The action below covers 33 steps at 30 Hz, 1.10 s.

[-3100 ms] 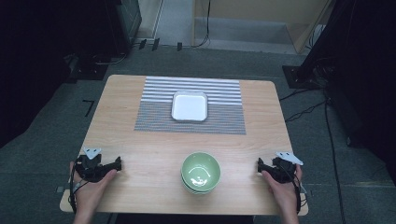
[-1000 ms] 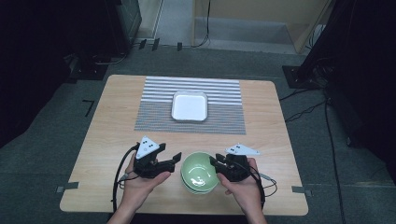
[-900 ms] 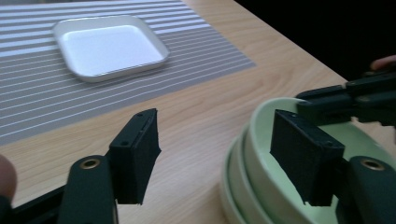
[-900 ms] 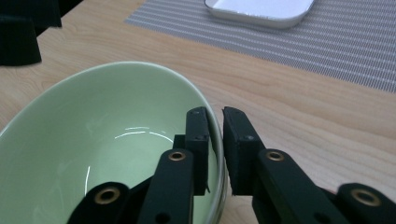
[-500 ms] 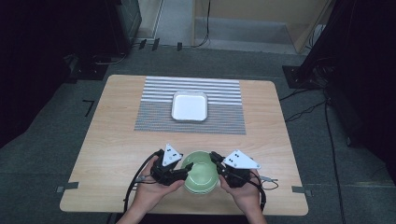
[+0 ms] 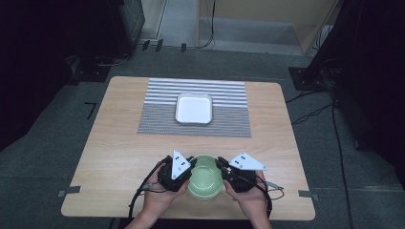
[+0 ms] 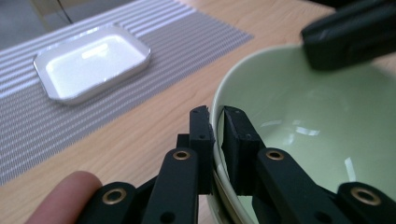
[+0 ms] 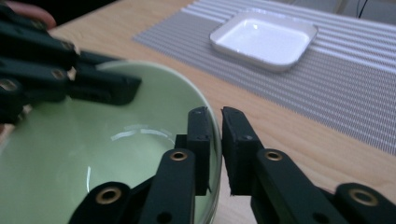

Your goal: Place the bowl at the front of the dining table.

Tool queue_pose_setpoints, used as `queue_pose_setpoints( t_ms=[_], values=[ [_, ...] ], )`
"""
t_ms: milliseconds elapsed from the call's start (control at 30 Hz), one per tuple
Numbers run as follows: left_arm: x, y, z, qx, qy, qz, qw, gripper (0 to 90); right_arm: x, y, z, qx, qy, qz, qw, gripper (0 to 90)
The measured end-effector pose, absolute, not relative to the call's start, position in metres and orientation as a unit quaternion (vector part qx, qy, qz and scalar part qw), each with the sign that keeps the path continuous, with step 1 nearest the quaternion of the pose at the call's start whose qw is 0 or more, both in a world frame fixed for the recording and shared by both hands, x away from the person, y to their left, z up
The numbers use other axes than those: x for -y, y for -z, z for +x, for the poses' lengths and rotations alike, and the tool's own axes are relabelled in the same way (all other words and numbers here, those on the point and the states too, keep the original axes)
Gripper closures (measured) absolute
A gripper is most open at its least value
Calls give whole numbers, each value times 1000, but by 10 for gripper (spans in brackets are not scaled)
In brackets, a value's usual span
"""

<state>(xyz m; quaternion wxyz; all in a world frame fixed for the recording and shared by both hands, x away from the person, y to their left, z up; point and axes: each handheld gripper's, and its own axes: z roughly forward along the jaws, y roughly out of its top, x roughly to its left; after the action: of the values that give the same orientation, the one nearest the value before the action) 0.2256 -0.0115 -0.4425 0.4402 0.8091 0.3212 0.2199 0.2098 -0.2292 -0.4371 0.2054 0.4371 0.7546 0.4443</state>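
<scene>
Green bowl [image 6: 205, 180] sits near front edge of table [image 6: 119, 143], between both hands, looks like 2 bowls stacked (second rim visible under the top one in the right gripper view).

L gripper [image 7: 217, 122]: jaws nearly closed, pinching bowl's rim on its left side, one jaw outside the wall, one inside. Rim runs thru the narrow gap, both pads look to be touching it. In high view L gripper [image 6: 180, 172] is tight against bowl's left edge, grey 3-cornered plate on top.

R gripper [image 8: 215, 125]: same story on the opposite side, jaws nearly closed across rim, one inside, one outside. Small gap visible between outer jaw and rim, so contact on that pad can't be confirmed. High view: R gripper [image 6: 229, 174] against bowl's right edge.

Each gripper view shows the other gripper's jaws clamped on the far rim.

White square dish [image 6: 194, 108] on striped grey placemat [image 6: 157, 119], mid-table toward far side, well apart from bowl. Dish upright, nothing in it. Cables trail off both grippers toward front edge. Bowl resting or lifted: can't tell
</scene>
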Motion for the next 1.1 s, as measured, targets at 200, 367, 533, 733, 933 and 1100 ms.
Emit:
queue_pose_setpoints(
  t_ms=[200,367,533,733,933,1100],
  values=[
    [13,441,219,-300,-250,800,455,833,224,442,212,-770,-416,443,197,792],
    [10,433,214,-298,-274,779,479,832,220,445,212,-772,-401,451,201,777],
    [5,426,211,-297,-277,768,495,826,217,442,208,-751,-427,458,209,818],
    [5,424,206,-293,-291,761,501,831,219,436,203,-721,-462,468,219,851],
    [0,421,204,-291,-292,752,515,829,215,430,198,-720,-464,445,261,853],
    [-5,420,211,-321,-245,755,516,730,209,427,192,-712,-464,431,304,849]
  ],
)
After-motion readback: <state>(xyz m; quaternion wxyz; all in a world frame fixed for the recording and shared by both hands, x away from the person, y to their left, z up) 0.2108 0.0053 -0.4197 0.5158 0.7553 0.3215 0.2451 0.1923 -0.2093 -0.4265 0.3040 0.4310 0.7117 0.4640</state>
